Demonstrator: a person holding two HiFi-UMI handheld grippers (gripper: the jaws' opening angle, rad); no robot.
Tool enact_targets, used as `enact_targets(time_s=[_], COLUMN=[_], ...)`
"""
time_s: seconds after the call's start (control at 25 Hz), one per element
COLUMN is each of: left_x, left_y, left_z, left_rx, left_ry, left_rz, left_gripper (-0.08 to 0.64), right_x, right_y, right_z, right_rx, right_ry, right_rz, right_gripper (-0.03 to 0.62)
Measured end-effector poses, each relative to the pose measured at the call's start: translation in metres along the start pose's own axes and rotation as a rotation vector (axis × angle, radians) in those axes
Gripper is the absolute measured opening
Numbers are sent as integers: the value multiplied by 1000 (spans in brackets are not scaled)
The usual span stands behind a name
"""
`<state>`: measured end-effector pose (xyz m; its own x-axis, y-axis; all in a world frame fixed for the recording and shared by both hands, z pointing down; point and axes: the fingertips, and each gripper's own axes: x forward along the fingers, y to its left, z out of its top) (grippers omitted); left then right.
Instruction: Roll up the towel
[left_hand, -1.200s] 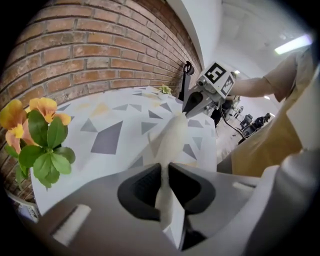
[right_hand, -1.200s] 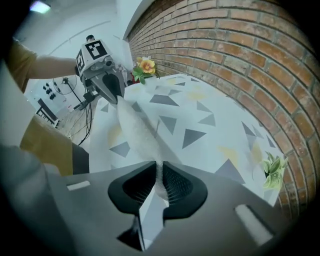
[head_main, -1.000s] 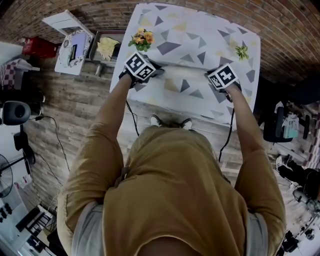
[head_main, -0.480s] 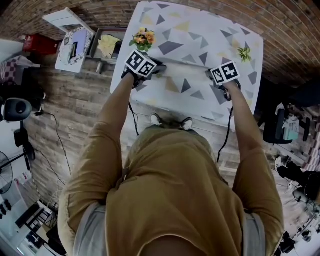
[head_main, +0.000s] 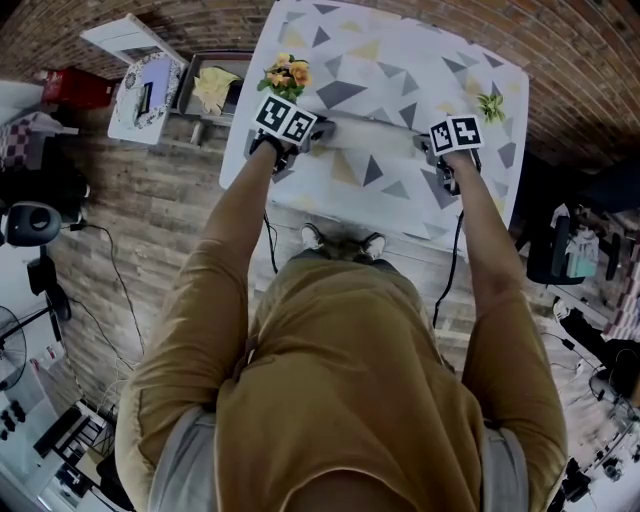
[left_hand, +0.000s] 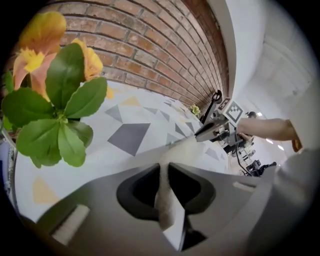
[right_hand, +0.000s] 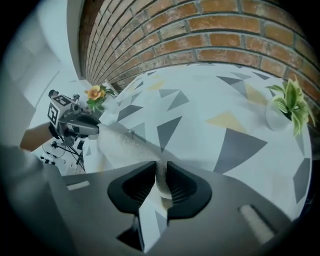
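Left gripper (left_hand: 164, 192), right gripper (right_hand: 161, 184) both pinch thin ends of white terry towel roll (right_hand: 125, 143); unequal twisting risks skew or slip.

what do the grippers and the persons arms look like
The left gripper and right gripper are grey with dark ribbed jaws. Each carries a white cube with black square markers, and a thin black cable hangs from each. The person wears an ochre top with short grey sleeves.
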<state>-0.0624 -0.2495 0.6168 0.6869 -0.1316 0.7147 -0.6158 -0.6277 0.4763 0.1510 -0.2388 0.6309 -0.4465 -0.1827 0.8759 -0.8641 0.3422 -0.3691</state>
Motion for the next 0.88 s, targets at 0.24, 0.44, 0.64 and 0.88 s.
enact_targets(time_s=[0.24, 0.44, 0.64, 0.88], left_x=[2, 3, 3, 3], left_y=[12, 24, 28, 33], left_z=[5, 9, 9, 7], left_rx=[-62, -55, 6, 45], left_ry=[-37, -40, -38, -34], left_rz=[53, 145, 218, 255], left_gripper=[109, 114, 114, 114], right_x=[2, 2, -3, -2], right_y=[-7, -17, -24, -26], right_z=[4, 8, 13, 15], right_rx=[74, 68, -99, -91], right_ry=[-26, -4, -2, -22], right_rz=[-48, -148, -314, -329], right_gripper=[72, 121, 150, 150])
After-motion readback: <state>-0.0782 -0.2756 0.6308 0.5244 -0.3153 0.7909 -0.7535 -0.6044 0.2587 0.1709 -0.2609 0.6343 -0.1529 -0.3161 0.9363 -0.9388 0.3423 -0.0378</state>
